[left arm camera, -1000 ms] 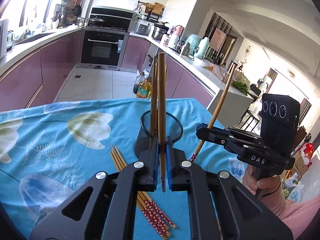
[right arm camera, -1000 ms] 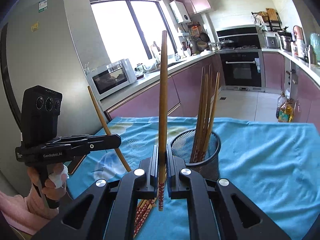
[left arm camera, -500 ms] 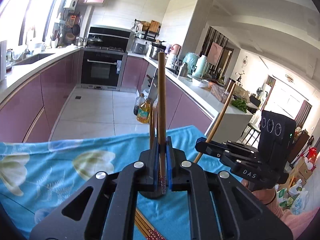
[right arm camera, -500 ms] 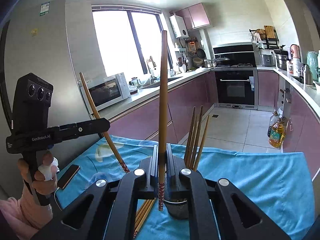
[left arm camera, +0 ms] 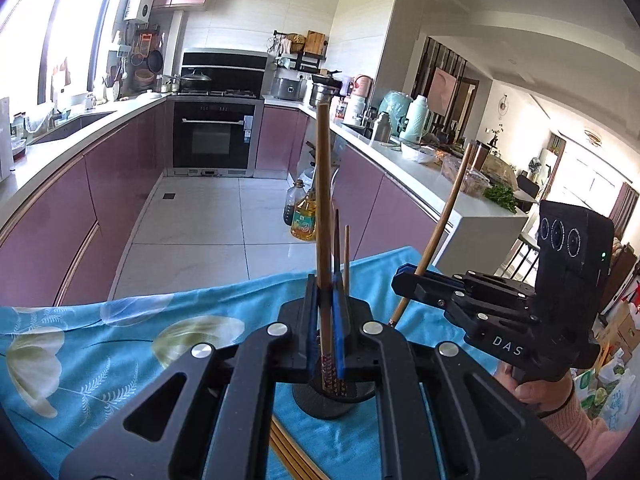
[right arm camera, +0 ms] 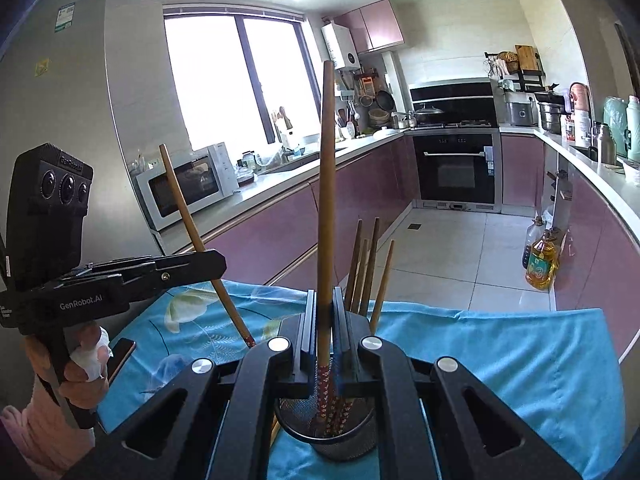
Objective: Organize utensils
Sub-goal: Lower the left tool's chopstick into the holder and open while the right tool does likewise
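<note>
Above the mesh cup (right arm camera: 328, 436), each gripper is clamped on one upright chopstick: left gripper (left arm camera: 328, 320) on its stick (left arm camera: 323, 216), right gripper (right arm camera: 325, 320) on its stick (right arm camera: 326, 184). More chopsticks (right arm camera: 366, 268) stand in the cup; some apparently lie (left arm camera: 290, 454) beside it.

chopsticks (right arm camera: 362, 268) upright in a mesh holder (right arm camera: 344, 438) on the tablecloth (right arm camera: 500, 364), more chopsticks (left arm camera: 290, 454) flat beside it

Two hand-held grippers are in view, the left hand-held gripper (left arm camera: 327, 322) and the right hand-held gripper (right arm camera: 325, 320), each clamped on one chopstick: the left chopstick (left arm camera: 323, 208) and the right chopstick (right arm camera: 326, 184). One mesh holder (right arm camera: 344, 436) stands on the tabletop (right arm camera: 500, 360), with four chopsticks in the holder (right arm camera: 366, 272). Two oil bottles (right arm camera: 540, 262) stand on the floor. A few loose chopsticks (left arm camera: 290, 454) lie on the cloth, too hidden to count.
</note>
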Available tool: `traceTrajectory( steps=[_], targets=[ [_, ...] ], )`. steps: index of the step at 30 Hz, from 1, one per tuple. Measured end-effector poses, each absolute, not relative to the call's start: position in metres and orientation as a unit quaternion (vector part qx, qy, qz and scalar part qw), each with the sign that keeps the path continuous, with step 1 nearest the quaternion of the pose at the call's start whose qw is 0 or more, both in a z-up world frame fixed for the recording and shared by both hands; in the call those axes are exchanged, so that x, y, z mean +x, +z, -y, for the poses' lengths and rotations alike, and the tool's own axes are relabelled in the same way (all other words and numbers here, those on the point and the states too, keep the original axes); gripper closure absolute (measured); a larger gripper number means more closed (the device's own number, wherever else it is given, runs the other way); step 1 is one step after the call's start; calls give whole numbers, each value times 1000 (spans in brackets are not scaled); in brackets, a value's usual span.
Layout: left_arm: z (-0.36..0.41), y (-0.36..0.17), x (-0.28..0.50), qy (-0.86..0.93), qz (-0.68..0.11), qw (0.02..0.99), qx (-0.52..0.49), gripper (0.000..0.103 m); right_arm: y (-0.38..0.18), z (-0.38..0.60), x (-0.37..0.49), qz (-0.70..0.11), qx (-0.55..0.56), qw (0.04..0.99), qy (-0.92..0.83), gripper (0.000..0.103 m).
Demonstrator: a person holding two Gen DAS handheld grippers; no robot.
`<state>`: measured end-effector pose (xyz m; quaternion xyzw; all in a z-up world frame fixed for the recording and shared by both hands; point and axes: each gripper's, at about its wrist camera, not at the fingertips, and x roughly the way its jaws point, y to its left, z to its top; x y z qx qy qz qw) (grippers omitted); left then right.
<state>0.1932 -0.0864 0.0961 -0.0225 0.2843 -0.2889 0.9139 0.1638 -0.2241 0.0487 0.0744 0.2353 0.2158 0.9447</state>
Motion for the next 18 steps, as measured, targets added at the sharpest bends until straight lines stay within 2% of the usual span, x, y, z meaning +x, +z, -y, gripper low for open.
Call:
traceTrajectory(
  steps=[9,18],
  targets=[
    [101,61,212,-286,-333,898,7,96,25,222,181,-282,77,932,213,97],
    [112,49,222,-306,-354,883,49,96,8,216,192,-333,69,916,213,97]
  ],
)
